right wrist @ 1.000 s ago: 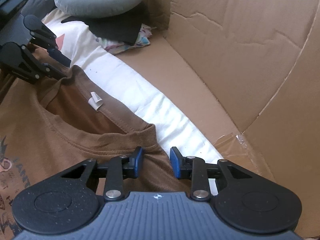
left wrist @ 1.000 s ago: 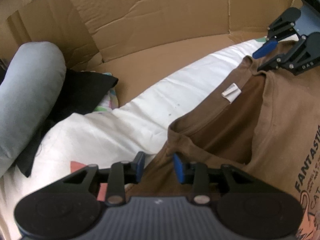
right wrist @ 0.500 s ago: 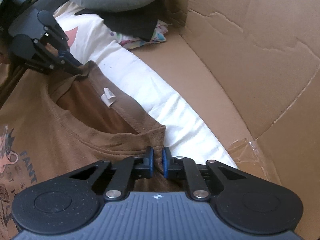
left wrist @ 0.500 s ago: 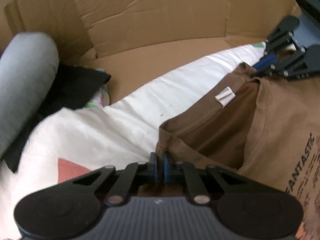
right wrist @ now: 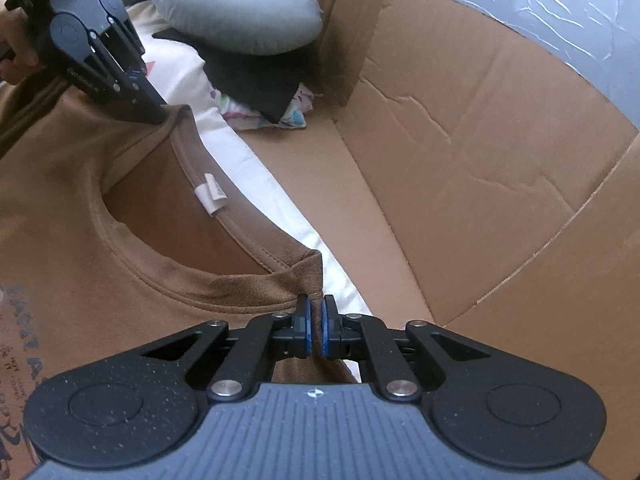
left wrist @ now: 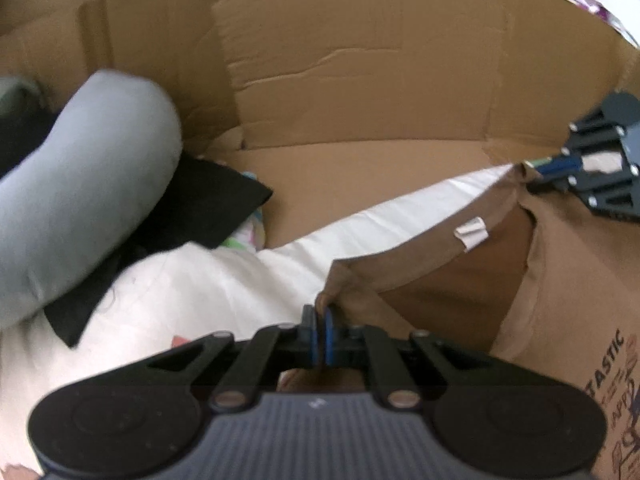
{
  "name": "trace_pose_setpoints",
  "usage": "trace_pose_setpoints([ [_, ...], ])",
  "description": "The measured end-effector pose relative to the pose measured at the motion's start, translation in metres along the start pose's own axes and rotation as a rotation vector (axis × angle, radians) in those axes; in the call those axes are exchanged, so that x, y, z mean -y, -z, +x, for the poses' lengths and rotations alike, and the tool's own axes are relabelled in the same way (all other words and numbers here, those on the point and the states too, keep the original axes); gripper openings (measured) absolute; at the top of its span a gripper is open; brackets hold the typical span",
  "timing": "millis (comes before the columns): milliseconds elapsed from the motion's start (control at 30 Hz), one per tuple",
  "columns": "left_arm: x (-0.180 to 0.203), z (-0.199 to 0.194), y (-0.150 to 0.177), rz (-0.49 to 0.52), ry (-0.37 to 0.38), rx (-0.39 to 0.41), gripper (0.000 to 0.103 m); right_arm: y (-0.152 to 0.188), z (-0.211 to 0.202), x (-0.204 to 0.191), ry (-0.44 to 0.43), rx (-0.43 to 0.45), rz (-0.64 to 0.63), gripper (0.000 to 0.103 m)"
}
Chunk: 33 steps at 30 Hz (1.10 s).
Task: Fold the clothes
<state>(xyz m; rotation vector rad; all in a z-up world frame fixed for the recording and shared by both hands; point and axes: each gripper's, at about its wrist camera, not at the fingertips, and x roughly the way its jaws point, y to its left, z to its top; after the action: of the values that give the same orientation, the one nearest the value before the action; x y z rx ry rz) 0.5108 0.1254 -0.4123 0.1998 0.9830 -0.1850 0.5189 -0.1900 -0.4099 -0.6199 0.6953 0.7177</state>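
Observation:
A brown T-shirt (left wrist: 568,280) (right wrist: 72,240) with dark print on its front is held up by both shoulders above a white sheet (left wrist: 208,288) (right wrist: 256,168). My left gripper (left wrist: 319,332) is shut on the shoulder seam at one end of the collar. My right gripper (right wrist: 314,326) is shut on the opposite shoulder seam. Each gripper shows in the other's view: the right gripper (left wrist: 560,168) at the far right, the left gripper (right wrist: 154,110) at the upper left. A white label (left wrist: 472,232) (right wrist: 214,196) hangs inside the stretched neckline.
Cardboard walls (left wrist: 360,80) (right wrist: 500,140) stand behind and to the side of the sheet. A grey neck pillow (left wrist: 80,200) (right wrist: 240,12) lies on black cloth (left wrist: 200,208) (right wrist: 256,80) beside a small pastel patterned fabric (right wrist: 292,114). A hand (right wrist: 16,40) holds the left gripper.
Both grippers went from open around the shoulder seams to shut on them. They have since lifted the shirt, and the collar now stretches taut between them.

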Motion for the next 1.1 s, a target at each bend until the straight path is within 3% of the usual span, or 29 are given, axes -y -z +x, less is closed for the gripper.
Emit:
trace_pose_setpoints([
  [167, 0.004, 0.013, 0.007, -0.015, -0.062, -0.017, 0.009, 0.005, 0.018, -0.023, 0.057, -0.037, -0.033, 0.005],
  [300, 0.004, 0.001, 0.003, -0.018, -0.075, -0.004, 0.013, 0.005, 0.011, -0.021, 0.037, -0.031, 0.031, 0.011],
  [400, -0.001, -0.016, -0.001, -0.048, -0.086, 0.038, 0.013, 0.006, 0.001, -0.014, 0.031, -0.015, 0.076, 0.025],
  [633, -0.005, -0.026, -0.007, -0.252, -0.035, 0.029, 0.013, 0.003, -0.026, -0.011, 0.028, 0.063, 0.11, 0.029],
  [833, 0.013, -0.013, -0.009, -0.342, 0.022, -0.015, 0.014, -0.006, -0.026, -0.026, -0.08, 0.088, 0.137, 0.029],
  [967, 0.022, 0.001, -0.013, -0.357, 0.003, -0.064, 0.017, -0.013, -0.022, -0.044, -0.155, 0.095, 0.131, 0.039],
  [1100, 0.023, 0.008, -0.012, -0.377, -0.017, -0.098, 0.018, -0.02, -0.017, -0.059, -0.21, 0.092, 0.129, 0.039],
])
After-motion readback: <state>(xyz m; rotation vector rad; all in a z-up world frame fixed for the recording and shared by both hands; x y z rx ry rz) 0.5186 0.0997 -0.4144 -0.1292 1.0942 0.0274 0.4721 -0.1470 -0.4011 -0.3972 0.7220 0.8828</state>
